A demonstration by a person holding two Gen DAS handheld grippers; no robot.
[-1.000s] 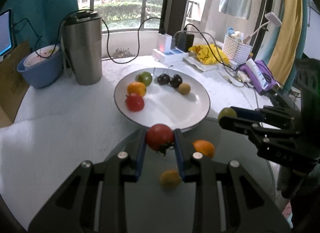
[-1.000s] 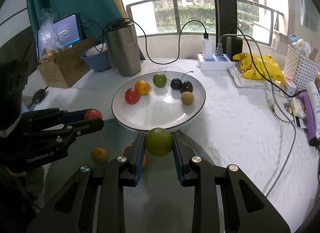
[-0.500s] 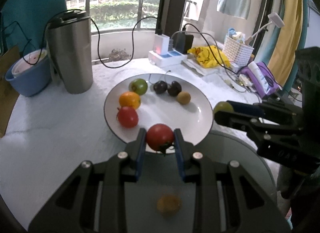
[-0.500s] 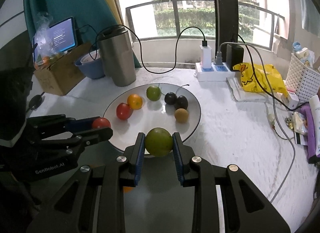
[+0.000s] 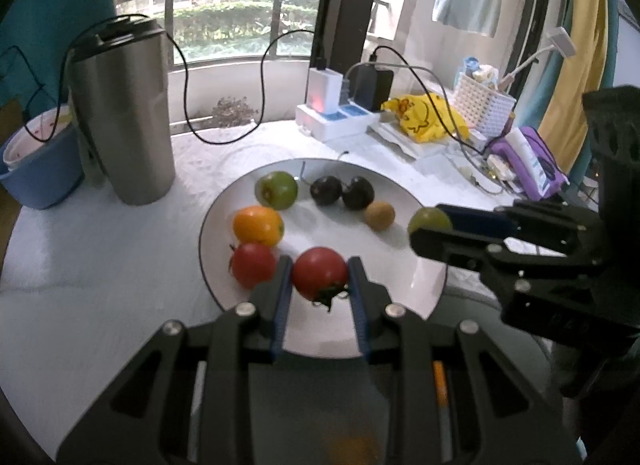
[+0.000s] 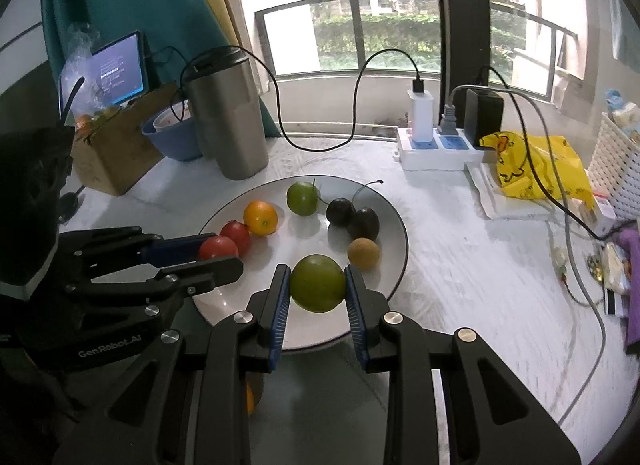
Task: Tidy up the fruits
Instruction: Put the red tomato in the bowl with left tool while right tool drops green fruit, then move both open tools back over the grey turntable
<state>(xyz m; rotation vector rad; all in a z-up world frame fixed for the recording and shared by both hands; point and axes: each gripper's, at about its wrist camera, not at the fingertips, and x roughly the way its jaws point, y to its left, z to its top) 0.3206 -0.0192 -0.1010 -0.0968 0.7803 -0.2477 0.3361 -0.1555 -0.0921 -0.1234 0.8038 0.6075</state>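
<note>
Left gripper (image 5: 320, 277): pinching a red tomato (image 5: 319, 273) between blue pads, stem down, over the near rim of the plate (image 5: 428, 285). Also seen from the right wrist (image 6: 218, 255), left of the plate

Right gripper (image 6: 318, 285): pinching a green fruit (image 6: 317, 283) between blue pads, over the near part of the plate. Seen from the left wrist (image 5: 430, 225) at the plate's right edge

Plate: white, dark rim, on a white table (image 6: 460, 265). Contents:
- second tomato (image 5: 252, 265), left edge, just beside the held one
- orange (image 5: 258, 225), touching that tomato, behind it
- green plum (image 5: 277, 190), far left
- two dark plums (image 5: 342, 191), touching each other, far centre, stems up
- brown fruit (image 5: 379, 216), right of the dark plums

Off plate: an orange fruit (image 6: 249, 397) partly hidden under the right gripper, on a dark surface; a blurred orange shape (image 5: 352, 445) under the left gripper, kind cannot be told

Surroundings: steel tumbler (image 5: 124, 113) and blue bowl (image 5: 36, 169) to the left; power strip (image 6: 436, 149) with chargers behind the plate; yellow bag (image 6: 532, 165); white basket (image 5: 482, 103); tablet (image 6: 116, 73) above a cardboard box (image 6: 108, 153)
</note>
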